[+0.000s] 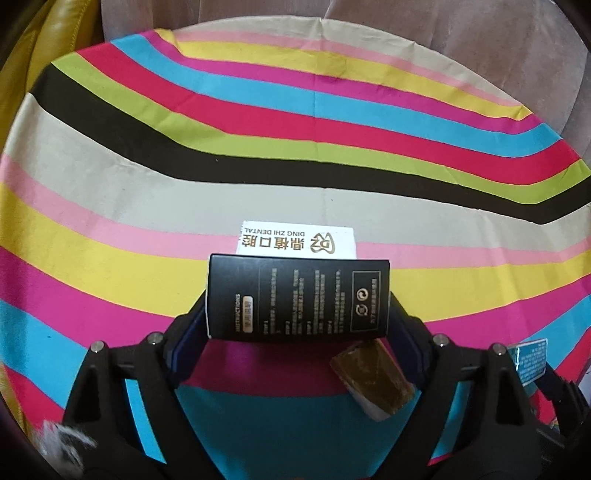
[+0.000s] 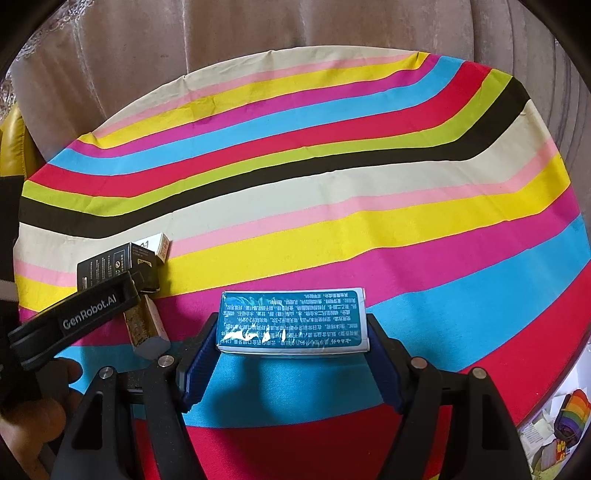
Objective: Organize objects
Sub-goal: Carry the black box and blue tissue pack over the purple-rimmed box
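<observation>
My left gripper [image 1: 298, 299] is shut on a black box [image 1: 299, 295] with gold print, which it holds crosswise between its fingers. Just beyond that box a white box [image 1: 299, 240] with gold lettering lies on the striped cloth [image 1: 295, 110]. A gold-brown box [image 1: 373, 380] lies under the gripper, toward its right finger. My right gripper [image 2: 292, 325] is shut on a blue box [image 2: 291, 321] wrapped in clear film. In the right wrist view, a finger [image 2: 92, 310] of the left gripper runs alongside the black box [image 2: 110, 267], with the white box [image 2: 162, 247] and the gold-brown box [image 2: 146, 328] close by.
The striped cloth [image 2: 369, 166] covers a round table. Mauve upholstery [image 2: 295, 33] rises behind it, and a yellow cushion [image 1: 44, 44] sits at the far left. A person's hand [image 2: 33, 417] is at the lower left. Colourful items [image 2: 569, 417] lie below the table's right edge.
</observation>
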The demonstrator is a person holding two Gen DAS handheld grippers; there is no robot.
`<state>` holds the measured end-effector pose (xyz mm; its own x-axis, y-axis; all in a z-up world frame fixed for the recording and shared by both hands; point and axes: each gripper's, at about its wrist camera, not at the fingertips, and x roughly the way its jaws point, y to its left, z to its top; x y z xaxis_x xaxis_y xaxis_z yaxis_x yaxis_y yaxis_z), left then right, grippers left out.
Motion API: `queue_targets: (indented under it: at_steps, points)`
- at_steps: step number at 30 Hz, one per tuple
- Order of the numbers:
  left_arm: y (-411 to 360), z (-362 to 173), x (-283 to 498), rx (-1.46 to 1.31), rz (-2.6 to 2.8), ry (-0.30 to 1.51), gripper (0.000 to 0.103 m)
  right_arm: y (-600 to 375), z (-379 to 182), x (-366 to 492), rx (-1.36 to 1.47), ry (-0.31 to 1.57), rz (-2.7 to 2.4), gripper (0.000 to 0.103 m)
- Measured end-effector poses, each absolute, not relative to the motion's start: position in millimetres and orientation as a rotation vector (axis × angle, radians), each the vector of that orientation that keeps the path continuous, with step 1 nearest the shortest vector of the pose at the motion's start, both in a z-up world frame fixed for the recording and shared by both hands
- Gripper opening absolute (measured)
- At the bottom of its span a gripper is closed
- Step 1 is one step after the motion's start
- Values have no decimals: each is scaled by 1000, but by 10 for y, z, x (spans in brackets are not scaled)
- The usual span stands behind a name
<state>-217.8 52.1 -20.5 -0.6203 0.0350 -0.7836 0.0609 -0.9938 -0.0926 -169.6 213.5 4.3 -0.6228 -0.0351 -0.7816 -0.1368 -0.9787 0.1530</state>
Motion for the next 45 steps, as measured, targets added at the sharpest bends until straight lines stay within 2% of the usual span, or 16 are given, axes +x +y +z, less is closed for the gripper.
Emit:
queue_targets:
  at_steps: [6,15,45]
  points:
    - [638,-58,-1871,1279,-2843,154,88,2243,65,-1636,-1351,367,2751,74]
    - [946,167,-1506,1177,-2921,57,88,2455,194,-1365,-1274,330,2737,74]
    - [2111,387,-751,1270,-3166,-198,88,3823,259,-313,-1195,497,2508,74]
